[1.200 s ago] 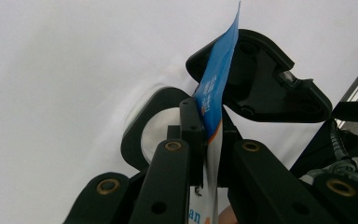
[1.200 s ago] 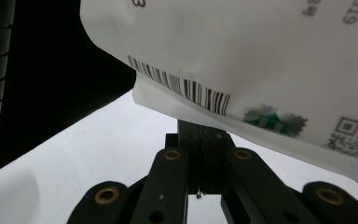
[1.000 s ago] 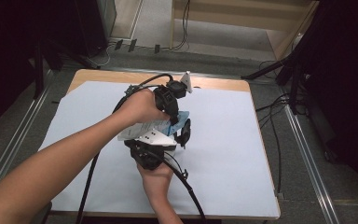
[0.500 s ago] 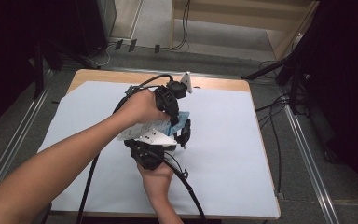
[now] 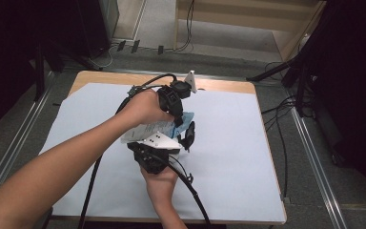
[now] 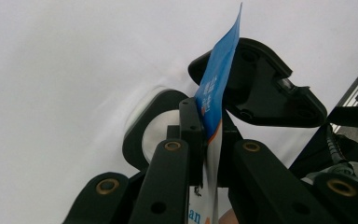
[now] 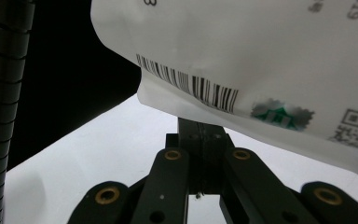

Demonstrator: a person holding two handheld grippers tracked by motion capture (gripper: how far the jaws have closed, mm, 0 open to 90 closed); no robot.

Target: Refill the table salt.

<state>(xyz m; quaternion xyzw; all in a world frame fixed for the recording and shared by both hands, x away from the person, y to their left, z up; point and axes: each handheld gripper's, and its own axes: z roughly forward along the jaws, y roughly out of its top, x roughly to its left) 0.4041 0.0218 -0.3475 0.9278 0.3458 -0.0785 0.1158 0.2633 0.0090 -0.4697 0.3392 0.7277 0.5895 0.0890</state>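
High view: compared with the two earlier pictures, nothing has shifted. Both forearms, both claws and the packet sit as they did a second ago, so the work looks paused on a held grip, not advancing. The packet is held up just above the pale sheet that covers the table, near its middle, between the left hand on the far side and the right hand on the near side. The left gripper points down onto the packet's blue end; the right gripper comes in from below it. Count: one packet, two grippers, two hands, one sheet, one table. Left gripper view: the left gripper has its jaws pressed onto the packet, whose blue edge stands up edge-on between them, so it is pinched firmly. One part of the right gripper sits just behind, over the sheet. Right gripper view: the right gripper has its jaws pressed together. The white barcoded face of the packet hangs over their tips, and I cannot tell whether any film is caught. One ribbed cable runs at the left. Judgement: a steady two-point hold, likely set for a tear or pull, with the right-side grip unconfirmed.
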